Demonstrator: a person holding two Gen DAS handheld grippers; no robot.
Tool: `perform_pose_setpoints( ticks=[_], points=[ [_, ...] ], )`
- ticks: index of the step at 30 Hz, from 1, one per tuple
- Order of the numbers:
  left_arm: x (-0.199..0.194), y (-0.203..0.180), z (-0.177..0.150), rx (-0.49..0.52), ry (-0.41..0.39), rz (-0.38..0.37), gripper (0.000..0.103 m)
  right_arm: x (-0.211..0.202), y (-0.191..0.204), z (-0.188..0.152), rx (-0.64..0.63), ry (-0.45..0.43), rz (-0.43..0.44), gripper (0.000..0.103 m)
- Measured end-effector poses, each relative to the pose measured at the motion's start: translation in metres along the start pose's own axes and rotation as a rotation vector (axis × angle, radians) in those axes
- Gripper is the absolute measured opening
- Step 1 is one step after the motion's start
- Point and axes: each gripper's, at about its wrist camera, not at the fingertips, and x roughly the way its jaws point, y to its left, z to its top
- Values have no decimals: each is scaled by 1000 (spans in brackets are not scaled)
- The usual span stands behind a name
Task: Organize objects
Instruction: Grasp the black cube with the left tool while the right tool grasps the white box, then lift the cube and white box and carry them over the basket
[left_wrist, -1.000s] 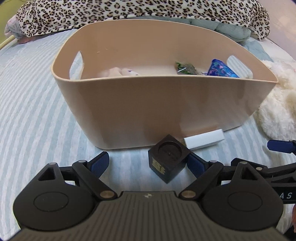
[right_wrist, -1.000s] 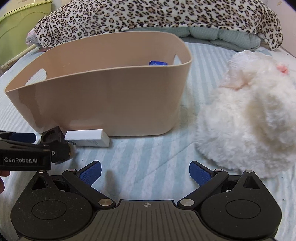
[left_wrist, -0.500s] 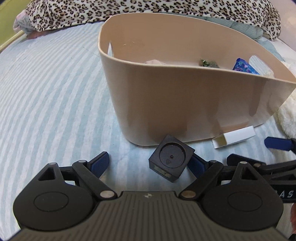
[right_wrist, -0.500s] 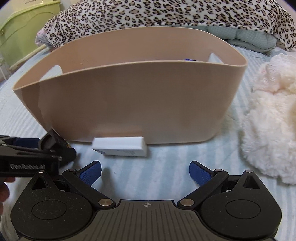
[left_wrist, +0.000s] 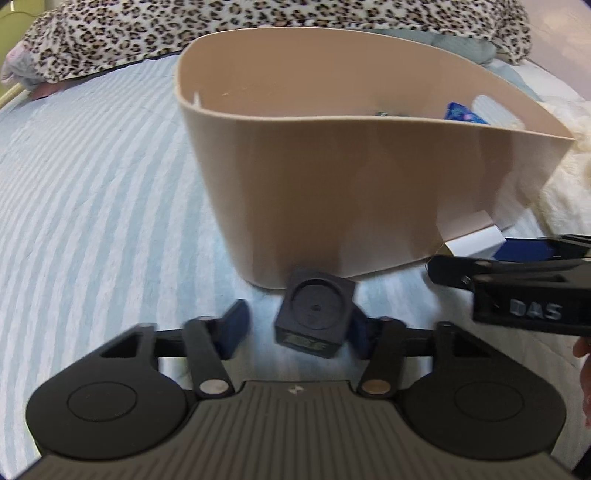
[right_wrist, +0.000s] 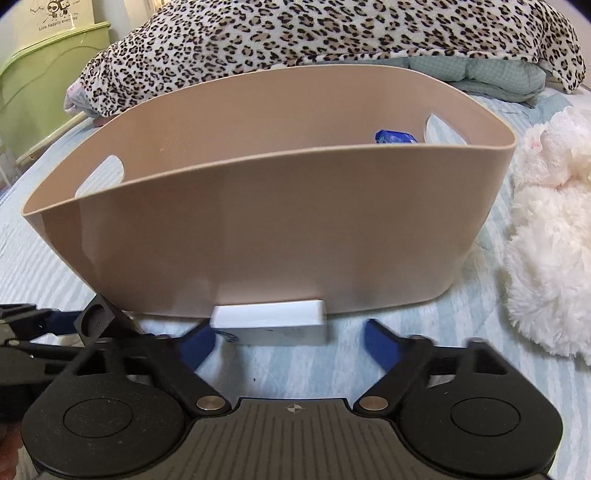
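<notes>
A bed (left_wrist: 92, 206) covered in a pale blue and white striped quilt carried everything, with a leopard-print blanket (right_wrist: 332, 33) heaped along its far side above a folded teal quilt (right_wrist: 491, 74), and a green plastic bin (right_wrist: 40, 77) standing off the bed's left edge beneath a sticker whose line seemed to read "Live happily every day". A white fluffy plush (right_wrist: 550, 258) lay to the right of the beige tub (right_wrist: 266, 236), which had cut-out handles and held a blue packet (right_wrist: 395, 137). The left gripper (left_wrist: 295, 328) had its jaws partly apart around a black cube (left_wrist: 314, 314) that rested on the quilt just in front of the tub's base, touching the right pad with a gap at the left one, so nothing was gripped. The right gripper (right_wrist: 288, 343) had its jaws spread wide on either side of a white box (right_wrist: 269, 323) lying against the tub's foot, its left pad close to the box's end and the right one clear of it. In the left wrist view the right gripper's side showed the letters "DAS".
</notes>
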Motion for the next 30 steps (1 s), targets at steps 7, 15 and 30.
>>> perform_pose_setpoints(
  ticks=[7, 15, 30],
  points=[
    [-11, -3, -2, 28, -13, -24, 34, -11, -3, -2, 4, -9, 0, 58],
    [-37, -11, -7, 43, -73, -45, 34, -36, -19, -7, 28, -30, 14, 58],
    [-100, -26, 22, 81, -264, -33, 34, -122, -26, 16, -50, -198, 24, 58]
  ],
)
